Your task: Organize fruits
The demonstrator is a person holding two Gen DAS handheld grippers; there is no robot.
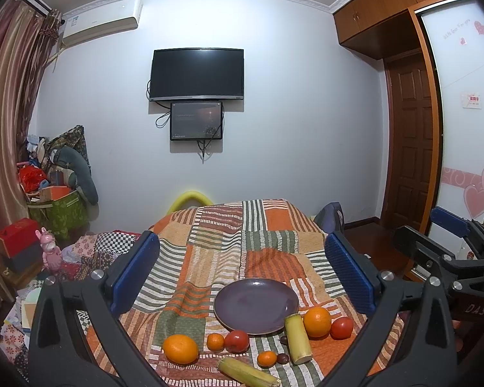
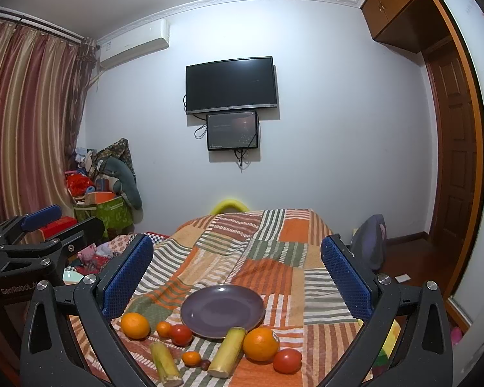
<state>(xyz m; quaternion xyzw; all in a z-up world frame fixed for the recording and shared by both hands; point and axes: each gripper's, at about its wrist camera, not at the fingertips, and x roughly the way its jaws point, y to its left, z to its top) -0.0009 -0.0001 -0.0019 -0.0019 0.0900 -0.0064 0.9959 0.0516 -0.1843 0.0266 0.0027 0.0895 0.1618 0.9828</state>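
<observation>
1. Both tools hang above the near edge of the patchwork cloth (image 1: 229,258), neither touching anything. The left gripper (image 1: 242,274) has its blue pads spread wide with nothing between them; the right gripper (image 2: 238,274) is just as wide apart and just as empty.

2. The purple plate (image 2: 222,309) sits ahead of and between the right fingers, a little left of centre, and it is bare. Judging by that, the sorting has not begun.

3. All the fruit lies on the cloth along the plate's near rim. Close to the right tool's left finger is a big orange (image 2: 135,325), then a small tangerine (image 2: 163,329) touching a tomato (image 2: 180,334).

4. Nearer the fingertips' base lie a short cane stick (image 2: 166,363), a second tangerine (image 2: 191,358) and a small dark fruit (image 2: 205,364).

5. Towards the right finger, a longer cane stick (image 2: 227,351) leans its far end on the plate's rim, beside another orange (image 2: 260,343) and a second tomato (image 2: 286,360).

6. Every piece is left to move, presumably onto the plate.
</observation>
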